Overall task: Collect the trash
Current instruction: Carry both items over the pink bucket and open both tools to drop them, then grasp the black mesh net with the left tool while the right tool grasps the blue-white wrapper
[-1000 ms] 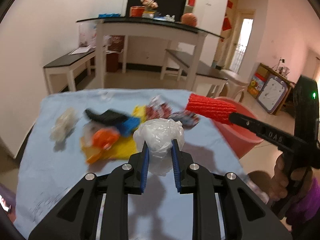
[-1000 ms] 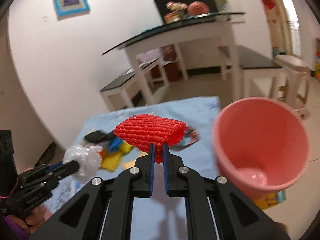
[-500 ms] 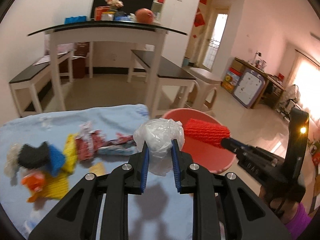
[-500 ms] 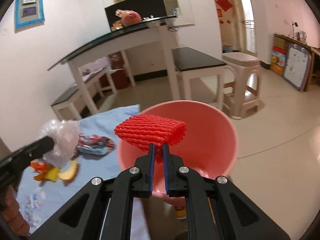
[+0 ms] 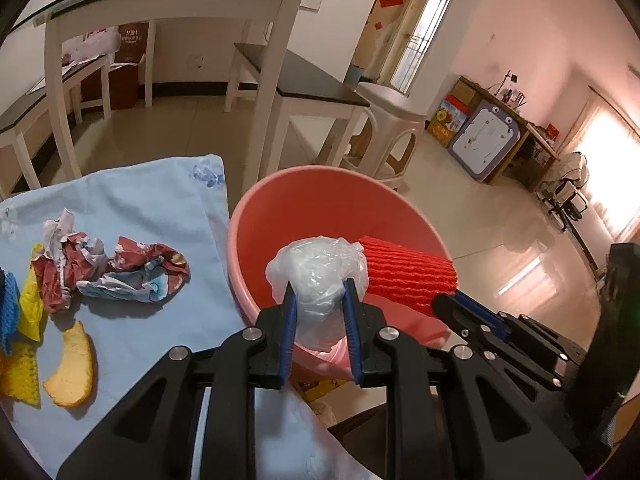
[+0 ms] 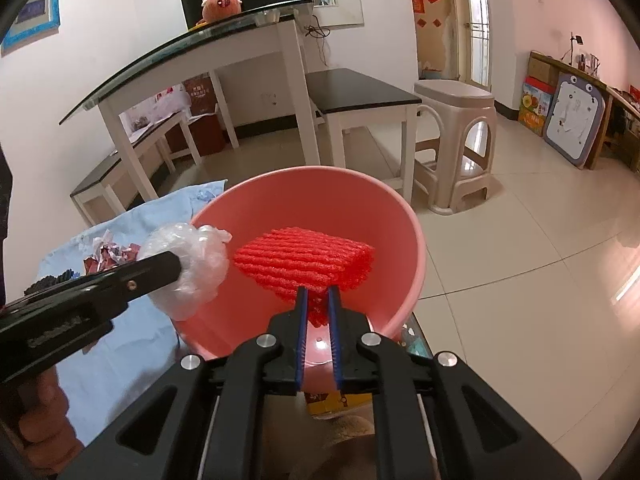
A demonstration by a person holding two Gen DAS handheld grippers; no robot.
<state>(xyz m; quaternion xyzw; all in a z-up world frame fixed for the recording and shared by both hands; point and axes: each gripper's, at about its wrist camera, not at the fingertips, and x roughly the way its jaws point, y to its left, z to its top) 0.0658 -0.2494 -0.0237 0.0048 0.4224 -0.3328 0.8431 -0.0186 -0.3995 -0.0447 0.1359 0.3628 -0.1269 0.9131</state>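
Both tongs are held over the mouth of the pink bucket (image 6: 412, 248), each closed on a piece of trash. On the left, the left gripper (image 5: 319, 304) has its blue-padded fingers pressed against the sides of a crumpled clear plastic bag (image 5: 318, 276), which bulges out above the fingertips. On the right, the right gripper (image 6: 318, 300) pinches the near edge of a red foam net (image 6: 304, 260) between almost-touching fingers; the net sticks out forward, hanging above the bucket's inside. Bag and net sit just beside each other, the bag to the left.

Left of the bucket lies a light blue cloth (image 5: 132, 208) with more trash on it: a crumpled red and white wrapper (image 5: 116, 268), an orange peel (image 5: 74, 368), and yellow and blue scraps (image 5: 18, 312) at the edge of the view.
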